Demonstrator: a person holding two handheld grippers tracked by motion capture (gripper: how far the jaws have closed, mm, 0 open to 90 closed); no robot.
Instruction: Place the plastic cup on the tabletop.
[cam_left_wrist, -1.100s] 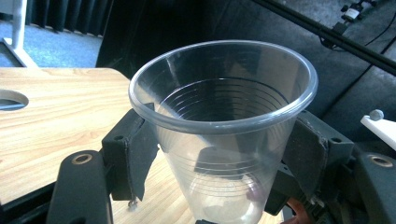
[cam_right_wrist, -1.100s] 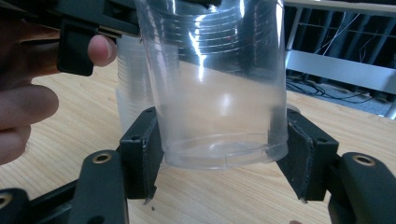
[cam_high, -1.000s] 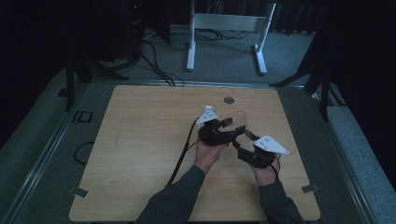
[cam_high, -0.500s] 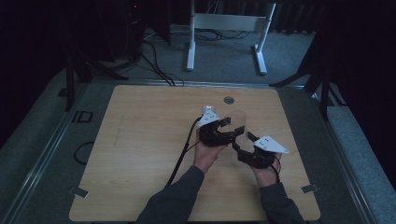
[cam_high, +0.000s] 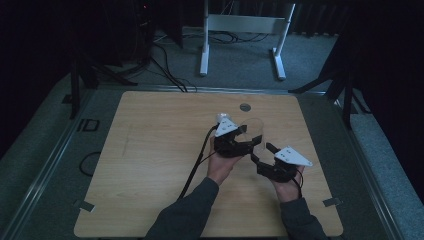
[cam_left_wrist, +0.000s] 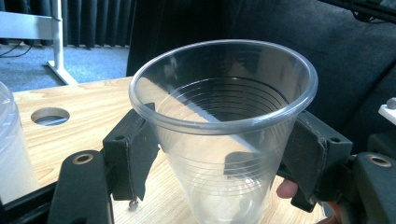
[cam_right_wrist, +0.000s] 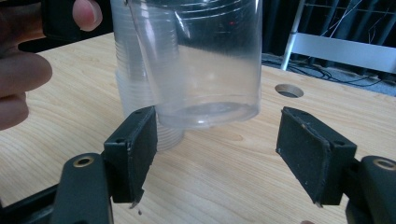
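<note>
A clear plastic cup (cam_left_wrist: 224, 140) stands upright between the two black jaws of my left gripper (cam_left_wrist: 219, 168), which is shut on its ribbed wall. In the high view the cup (cam_high: 252, 131) sits right of the table's middle with the left gripper (cam_high: 252, 142) on it. My right gripper (cam_high: 262, 152) is close at its near right. In the right gripper view the cup (cam_right_wrist: 201, 56) hangs above the table, its base level with the right gripper (cam_right_wrist: 217, 149), whose jaws stand wide open on either side without touching. A stack of clear cups (cam_right_wrist: 149, 107) stands on the wood behind it.
The stack of cups (cam_left_wrist: 11, 144) is at the left edge of the left gripper view. A round hole (cam_high: 244, 107) is cut in the wooden table (cam_high: 150, 150) near its far edge. A white metal stand (cam_high: 240, 25) and cables lie on the floor beyond.
</note>
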